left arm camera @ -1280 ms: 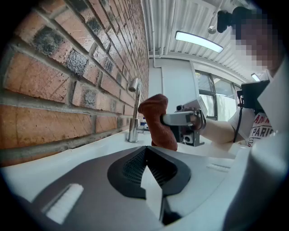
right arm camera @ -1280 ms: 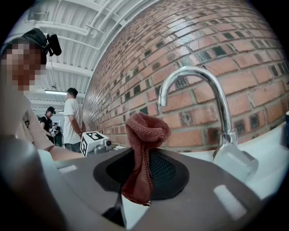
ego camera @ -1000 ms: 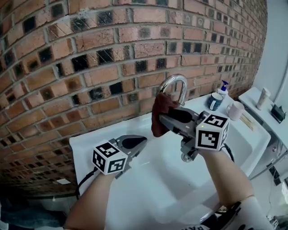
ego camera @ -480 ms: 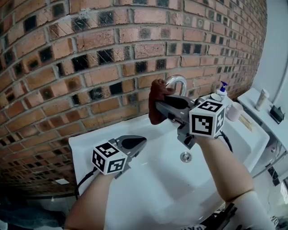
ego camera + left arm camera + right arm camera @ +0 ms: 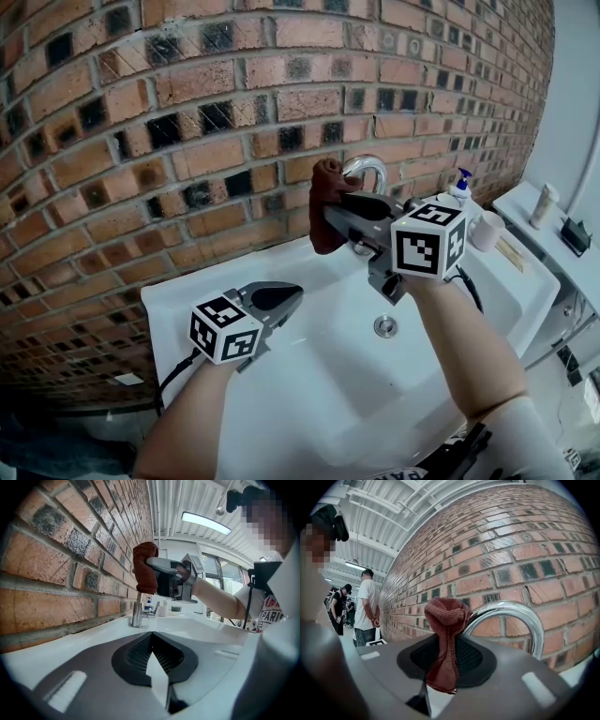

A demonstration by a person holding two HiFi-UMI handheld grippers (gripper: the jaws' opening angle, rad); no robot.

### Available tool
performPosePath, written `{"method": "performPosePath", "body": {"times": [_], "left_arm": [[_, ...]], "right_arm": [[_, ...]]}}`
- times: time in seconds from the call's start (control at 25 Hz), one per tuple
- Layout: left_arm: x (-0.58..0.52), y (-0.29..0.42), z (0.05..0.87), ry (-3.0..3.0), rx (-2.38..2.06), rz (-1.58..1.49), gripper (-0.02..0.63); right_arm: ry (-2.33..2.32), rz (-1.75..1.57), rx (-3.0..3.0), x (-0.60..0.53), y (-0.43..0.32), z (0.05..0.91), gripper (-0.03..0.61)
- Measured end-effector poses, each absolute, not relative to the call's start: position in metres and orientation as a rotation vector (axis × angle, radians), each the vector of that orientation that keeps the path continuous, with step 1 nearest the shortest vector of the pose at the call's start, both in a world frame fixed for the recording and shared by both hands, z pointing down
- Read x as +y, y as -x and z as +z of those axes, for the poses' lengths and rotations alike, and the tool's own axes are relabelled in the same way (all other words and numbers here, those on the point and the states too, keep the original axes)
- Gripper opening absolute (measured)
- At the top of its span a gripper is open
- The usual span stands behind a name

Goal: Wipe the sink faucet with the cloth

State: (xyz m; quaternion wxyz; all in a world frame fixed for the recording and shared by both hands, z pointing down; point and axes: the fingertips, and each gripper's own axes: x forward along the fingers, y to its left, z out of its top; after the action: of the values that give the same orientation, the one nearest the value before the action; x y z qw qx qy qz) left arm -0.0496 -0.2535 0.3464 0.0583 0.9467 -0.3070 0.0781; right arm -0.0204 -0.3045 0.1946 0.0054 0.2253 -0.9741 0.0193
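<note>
A chrome arched faucet point(image 5: 368, 174) point(image 5: 511, 616) rises at the back of the white sink point(image 5: 309, 375), against the brick wall. My right gripper point(image 5: 330, 217) point(image 5: 443, 677) is shut on a dark red cloth point(image 5: 330, 208) point(image 5: 446, 641) and holds it up at the left side of the faucet's arch, touching or very close to it. My left gripper point(image 5: 289, 298) point(image 5: 157, 667) hovers low over the sink's left part, shut with nothing in it. From the left gripper view the faucet's base point(image 5: 136, 615) shows below the cloth point(image 5: 144, 568).
A soap dispenser point(image 5: 461, 186), a dark cup point(image 5: 448, 208) and a white mug point(image 5: 487, 230) stand on the sink's right ledge. The drain point(image 5: 384, 326) lies in the basin. A side counter point(image 5: 553, 220) holds small items. People stand far off in the right gripper view.
My right gripper has lifted the cloth from beside the faucet's lower neck up to the top of the arch and shifted slightly left. The left gripper has stayed put.
</note>
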Motion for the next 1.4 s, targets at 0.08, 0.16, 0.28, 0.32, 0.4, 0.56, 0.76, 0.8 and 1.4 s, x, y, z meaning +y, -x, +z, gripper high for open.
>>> {"method": "performPosePath", "body": {"times": [0.08, 0.16, 0.28, 0.32, 0.4, 0.56, 0.76, 0.8, 1.4], "left_arm": [[-0.253, 0.05, 0.346, -2.869, -0.93, 0.236, 0.006], [-0.253, 0.049, 0.346, -2.87, -0.93, 0.234, 0.006], [-0.253, 0.049, 0.346, -2.87, -0.927, 0.234, 0.006], [-0.253, 0.049, 0.346, -2.87, -0.927, 0.234, 0.006], [-0.253, 0.05, 0.346, -2.871, -0.927, 0.234, 0.006], [-0.253, 0.049, 0.346, -2.872, -0.926, 0.233, 0.006], [-0.254, 0.05, 0.346, -2.872, -0.928, 0.231, 0.006], [-0.254, 0.05, 0.346, -2.872, -0.928, 0.231, 0.006], [-0.253, 0.049, 0.345, -2.872, -0.926, 0.23, 0.006]], "right_arm": [[-0.708, 0.058, -3.044, -0.305, 0.02, 0.193, 0.095], [-0.72, 0.056, -3.051, -0.305, 0.017, 0.189, 0.095], [-0.755, 0.051, -3.085, -0.307, 0.008, 0.174, 0.095], [-0.766, 0.047, -3.096, -0.308, 0.004, 0.168, 0.095], [-0.788, 0.042, -3.112, -0.312, -0.004, 0.159, 0.097], [-0.862, 0.026, -3.123, -0.321, -0.026, 0.147, 0.097], [-0.961, 0.053, -3.12, -0.337, -0.051, 0.147, 0.097], [-0.981, 0.06, -3.113, -0.34, -0.056, 0.15, 0.097], [-1.185, 0.254, -3.016, -0.381, -0.089, 0.232, 0.101]]}}
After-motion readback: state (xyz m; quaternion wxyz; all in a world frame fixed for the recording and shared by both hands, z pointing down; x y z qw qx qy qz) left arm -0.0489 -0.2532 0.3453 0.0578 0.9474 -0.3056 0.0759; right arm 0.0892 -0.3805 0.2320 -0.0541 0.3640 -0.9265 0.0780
